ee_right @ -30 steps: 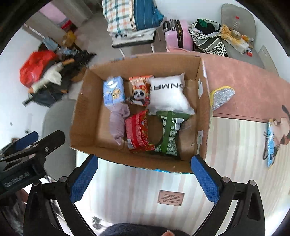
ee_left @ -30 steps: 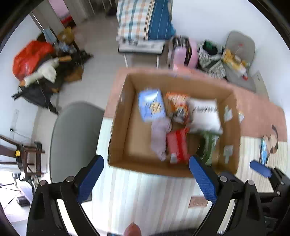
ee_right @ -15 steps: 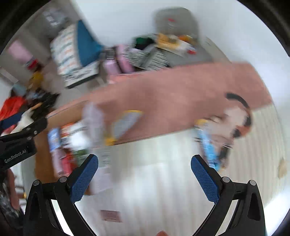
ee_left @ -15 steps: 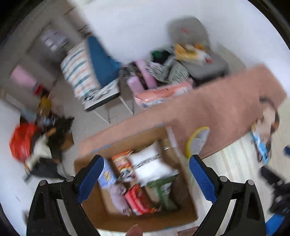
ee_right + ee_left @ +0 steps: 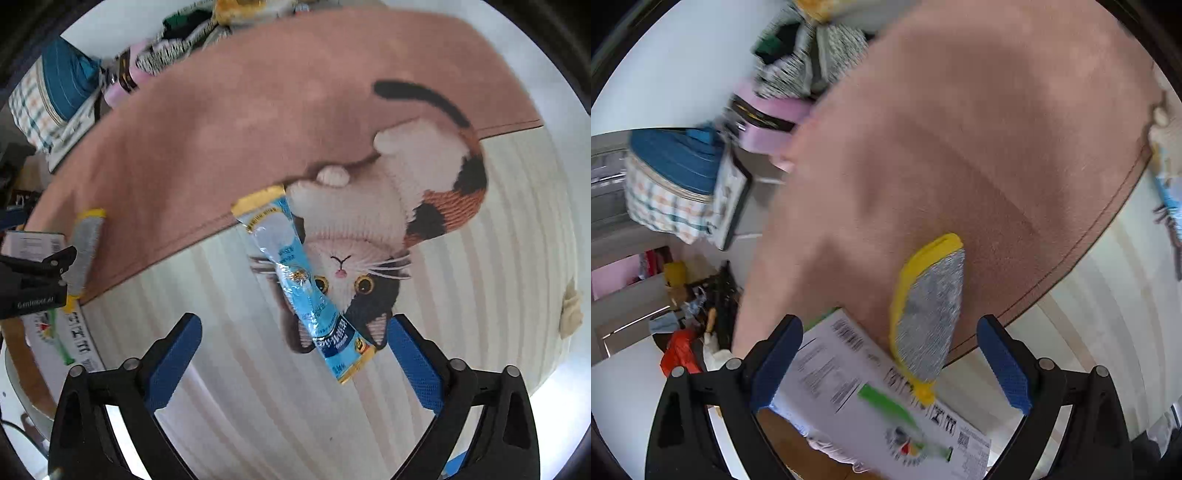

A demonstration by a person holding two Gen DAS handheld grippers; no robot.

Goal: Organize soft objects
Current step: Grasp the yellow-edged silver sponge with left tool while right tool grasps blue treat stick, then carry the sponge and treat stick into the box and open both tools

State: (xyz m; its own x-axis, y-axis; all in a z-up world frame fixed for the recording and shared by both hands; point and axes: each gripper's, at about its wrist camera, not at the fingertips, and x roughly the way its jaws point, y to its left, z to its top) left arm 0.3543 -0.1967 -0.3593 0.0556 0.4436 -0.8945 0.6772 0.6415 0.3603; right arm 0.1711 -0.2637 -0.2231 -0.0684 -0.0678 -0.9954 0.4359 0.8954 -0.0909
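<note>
A yellow-edged sponge pad with a silver scrub face (image 5: pixel 929 308) lies on the pink part of the mat, its lower end resting against the cardboard box flap (image 5: pixel 871 387). My left gripper (image 5: pixel 890 363) is open and empty, just above and in front of the pad. The pad also shows in the right wrist view (image 5: pixel 85 247). A long blue snack sachet (image 5: pixel 303 280) lies on the cat picture (image 5: pixel 391 236) of the mat. My right gripper (image 5: pixel 293 363) is open and empty, close in front of the sachet's near end.
The cardboard box (image 5: pixel 55 343) stands at the left of the mat, with the left gripper's body (image 5: pixel 33 280) over it. Beyond the table edge are a plaid-and-blue bundle (image 5: pixel 672 184), a pink suitcase (image 5: pixel 764 122) and clutter on the floor (image 5: pixel 690 332).
Both grippers have swung right, away from the box interior. The left one now faces the sponge pad, the right one faces the blue sachet. Both stay open.
</note>
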